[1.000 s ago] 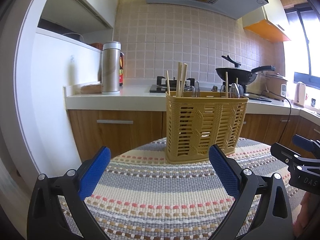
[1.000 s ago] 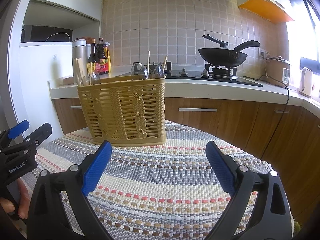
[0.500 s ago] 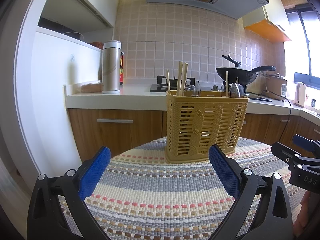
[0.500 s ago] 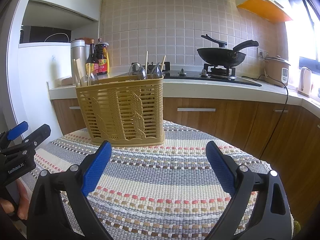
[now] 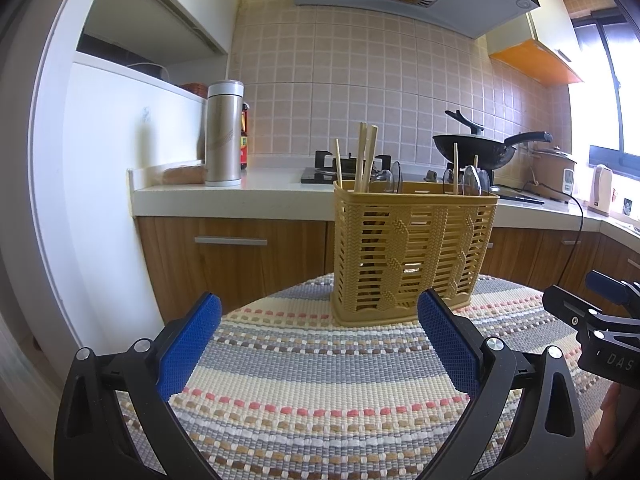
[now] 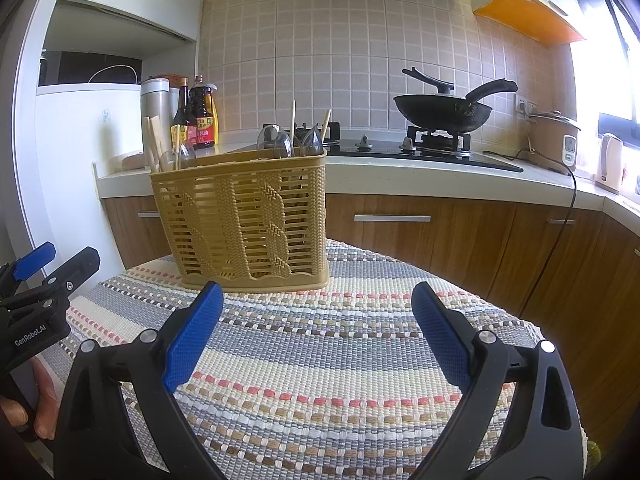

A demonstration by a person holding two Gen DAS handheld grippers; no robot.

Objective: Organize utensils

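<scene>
A tan slatted utensil basket (image 5: 412, 252) stands upright at the far side of the round table with a striped woven mat (image 5: 320, 364). It holds wooden chopsticks (image 5: 366, 156) and clear plastic spoons (image 5: 472, 180). The basket also shows in the right wrist view (image 6: 244, 216). My left gripper (image 5: 320, 336) is open and empty, low over the mat in front of the basket. My right gripper (image 6: 316, 328) is open and empty, also over the mat, just right of the basket. Each gripper shows at the edge of the other's view.
Behind the table runs a kitchen counter (image 6: 440, 172) with wooden cabinets. On it stand a steel flask (image 5: 224, 132), sauce bottles (image 6: 196, 116), a black wok (image 6: 444, 110) on the stove and a rice cooker (image 6: 554, 136). A white wall (image 5: 96, 184) is at the left.
The right wrist view has shifted slightly, so the basket sits a little further left and lower in it. The left gripper has barely moved. Both grippers stay open.
</scene>
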